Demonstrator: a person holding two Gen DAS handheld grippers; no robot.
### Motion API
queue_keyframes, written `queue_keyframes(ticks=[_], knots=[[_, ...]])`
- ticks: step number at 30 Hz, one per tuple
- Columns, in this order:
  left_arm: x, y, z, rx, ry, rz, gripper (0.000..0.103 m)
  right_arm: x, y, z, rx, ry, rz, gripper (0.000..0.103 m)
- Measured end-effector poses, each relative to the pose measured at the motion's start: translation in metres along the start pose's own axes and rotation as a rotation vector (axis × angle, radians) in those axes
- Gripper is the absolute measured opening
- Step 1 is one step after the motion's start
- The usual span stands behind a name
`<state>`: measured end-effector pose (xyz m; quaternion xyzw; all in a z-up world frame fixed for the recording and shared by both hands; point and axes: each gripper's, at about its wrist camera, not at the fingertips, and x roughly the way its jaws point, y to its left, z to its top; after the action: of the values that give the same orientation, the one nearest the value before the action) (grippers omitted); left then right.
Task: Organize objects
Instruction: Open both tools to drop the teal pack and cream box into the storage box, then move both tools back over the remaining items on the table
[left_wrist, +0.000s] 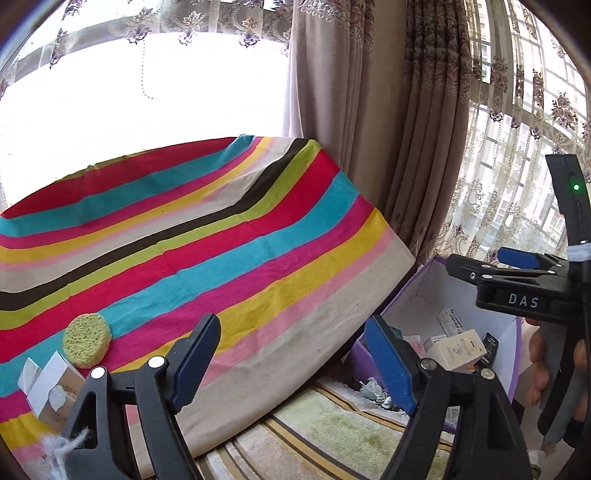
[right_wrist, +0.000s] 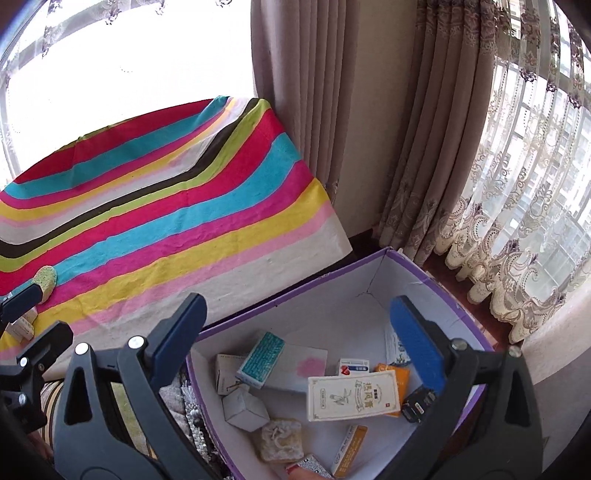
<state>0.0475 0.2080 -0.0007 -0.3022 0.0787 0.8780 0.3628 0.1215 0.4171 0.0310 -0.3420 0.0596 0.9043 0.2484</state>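
Observation:
My left gripper (left_wrist: 295, 360) is open and empty, hovering over the near edge of the striped cloth (left_wrist: 221, 240). A round green sponge (left_wrist: 86, 339) and a few small white cartons (left_wrist: 44, 387) lie on the cloth to its left. My right gripper (right_wrist: 299, 338) stands open and empty above the purple box (right_wrist: 332, 291). Inside the box lie several items: a cream carton (right_wrist: 354, 395), a teal-patterned carton (right_wrist: 260, 360), a white cube carton (right_wrist: 245, 408) and a yellowish pouch (right_wrist: 280, 439). The right gripper (left_wrist: 480, 260) also shows over the purple box (left_wrist: 436, 291) in the left wrist view.
Heavy beige curtains (right_wrist: 314, 110) and lace curtains (right_wrist: 517, 240) hang behind the box, in front of bright windows. A striped rug (left_wrist: 332, 424) covers the floor between cloth and box. The left gripper (right_wrist: 37, 321) shows at the left edge, near the sponge (right_wrist: 46, 280).

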Motion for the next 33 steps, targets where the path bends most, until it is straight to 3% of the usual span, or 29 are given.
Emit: queue_keyframes(ticks=[5, 10, 18, 21, 26, 33], knots=[[-0.025, 0.045, -0.008, -0.067, -0.045, 0.07, 0.081, -0.008, 0.021, 0.007, -0.031, -0.005, 0.096, 0.1], [-0.042, 0.106, -0.023, -0.197, 0.006, 0.091, 0.081, -0.014, 0.055, 0.008, -0.109, 0.004, 0.168, 0.1], [-0.073, 0.2, -0.062, -0.402, 0.045, 0.217, 0.081, -0.013, 0.108, 0.01, -0.168, 0.043, 0.275, 0.1], [-0.079, 0.228, -0.074, -0.469, 0.072, 0.266, 0.076, -0.012, 0.13, 0.009, -0.196, 0.058, 0.328, 0.1], [-0.073, 0.266, -0.097, -0.576, 0.183, 0.351, 0.069, -0.01, 0.164, 0.005, -0.253, 0.079, 0.354, 0.1], [-0.044, 0.276, -0.102, -0.518, 0.284, 0.376, 0.068, -0.004, 0.194, 0.002, -0.303, 0.104, 0.389, 0.101]])
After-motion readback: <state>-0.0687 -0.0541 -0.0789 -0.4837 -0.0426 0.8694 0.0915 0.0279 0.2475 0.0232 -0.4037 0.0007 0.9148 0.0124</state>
